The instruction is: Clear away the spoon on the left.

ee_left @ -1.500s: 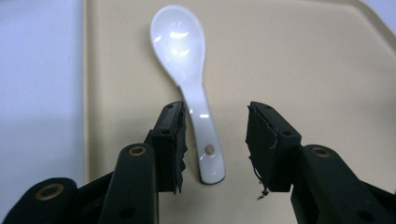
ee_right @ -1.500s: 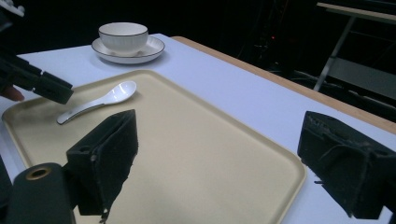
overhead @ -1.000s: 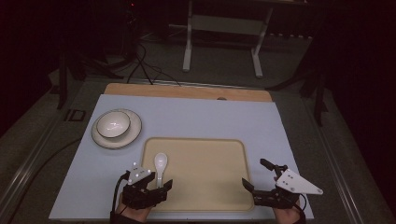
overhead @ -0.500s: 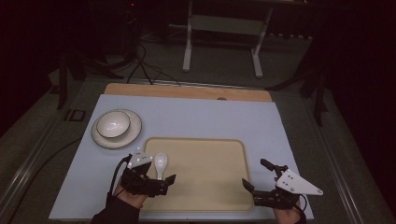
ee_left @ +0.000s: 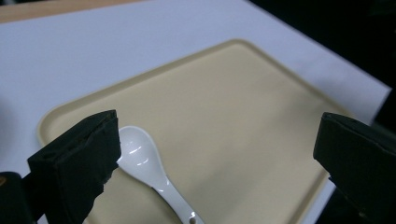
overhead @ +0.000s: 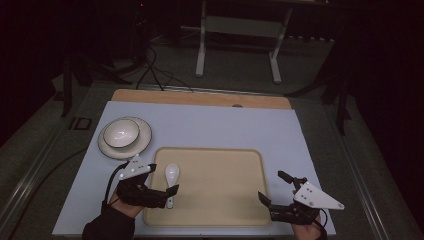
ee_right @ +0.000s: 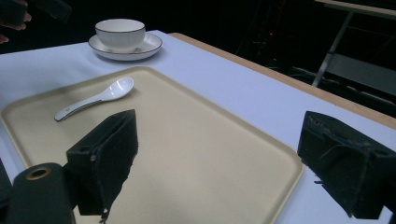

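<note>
On the bench, seen from the high view, my left claw (overhead: 170, 192) sits at about seven o'clock of the tray (overhead: 220, 205), its jaws released and just opened wide, nothing clamped between them. The spoon (overhead: 171, 180) lies flat on the tray near its left edge, bowl toward twelve o'clock, handle toward six, the handle end just beside my left claw's tips. I judge it was set there so it rests inside the rim instead of on the bare bench (overhead: 210, 127). At ten o'clock of the tray stands the bowl (overhead: 121, 132) on its saucer (overhead: 142, 145), well apart from the spoon. My right claw (overhead: 272, 192) waits at the tray's five o'clock corner, jaws spread, holding nothing.

Along my left claw's own jaws, both black pads stand far apart. The spoon (ee_left: 149, 170) lies on the tray (ee_left: 243, 116) below the left pad, running toward six o'clock; whether that pad brushes it I cannot tell, but it is not pinched.

Along my right claw (ee_right: 219, 163), the jaws are likewise released over the tray (ee_right: 196, 154). The spoon (ee_right: 95, 100) shows at eleven o'clock, with bowl (ee_right: 119, 32) and saucer (ee_right: 149, 46) beyond it on the bench (ee_right: 224, 79); I keep this claw idle, out of the other's way.
</note>
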Motion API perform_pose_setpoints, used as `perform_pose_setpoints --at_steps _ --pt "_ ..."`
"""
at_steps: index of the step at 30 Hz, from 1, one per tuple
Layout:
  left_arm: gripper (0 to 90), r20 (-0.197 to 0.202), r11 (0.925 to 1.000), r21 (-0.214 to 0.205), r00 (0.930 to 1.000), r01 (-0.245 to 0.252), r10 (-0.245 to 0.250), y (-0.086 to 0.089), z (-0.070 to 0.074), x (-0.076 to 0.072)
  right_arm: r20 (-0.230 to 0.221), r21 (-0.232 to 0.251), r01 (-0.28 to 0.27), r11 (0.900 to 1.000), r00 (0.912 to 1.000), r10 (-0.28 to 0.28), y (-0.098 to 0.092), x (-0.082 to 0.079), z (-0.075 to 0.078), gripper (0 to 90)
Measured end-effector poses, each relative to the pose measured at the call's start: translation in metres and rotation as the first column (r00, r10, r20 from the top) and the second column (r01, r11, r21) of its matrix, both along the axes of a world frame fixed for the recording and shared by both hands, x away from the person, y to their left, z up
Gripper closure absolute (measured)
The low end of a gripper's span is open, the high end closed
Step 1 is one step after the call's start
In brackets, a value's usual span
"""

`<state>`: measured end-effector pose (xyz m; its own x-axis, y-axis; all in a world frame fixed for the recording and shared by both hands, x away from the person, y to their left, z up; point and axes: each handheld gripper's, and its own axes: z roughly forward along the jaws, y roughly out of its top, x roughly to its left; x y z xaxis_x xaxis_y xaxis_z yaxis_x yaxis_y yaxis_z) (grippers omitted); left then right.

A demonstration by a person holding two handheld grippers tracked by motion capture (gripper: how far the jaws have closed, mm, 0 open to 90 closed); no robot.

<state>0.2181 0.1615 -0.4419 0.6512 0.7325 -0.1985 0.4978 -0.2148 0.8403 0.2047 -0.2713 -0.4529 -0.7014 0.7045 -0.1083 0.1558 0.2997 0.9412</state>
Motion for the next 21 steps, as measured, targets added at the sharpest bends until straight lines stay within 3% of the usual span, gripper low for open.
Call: perform_pose_setpoints --at_steps 8,21 --pt "1.3 -0.007 0.9991 -0.025 0.9994 -0.033 0.033 0.019 -0.011 -0.004 -0.001 -0.001 -0.005 1.0 1.0 0.005 0.001 0.0 0.0 12.4" --pt "1.3 0.015 0.9949 -0.036 0.9954 -0.094 0.094 0.026 -0.032 -0.005 -0.014 0.01 -0.01 0.9999 0.9999 0.01 -0.002 0.002 -0.002 12.4"
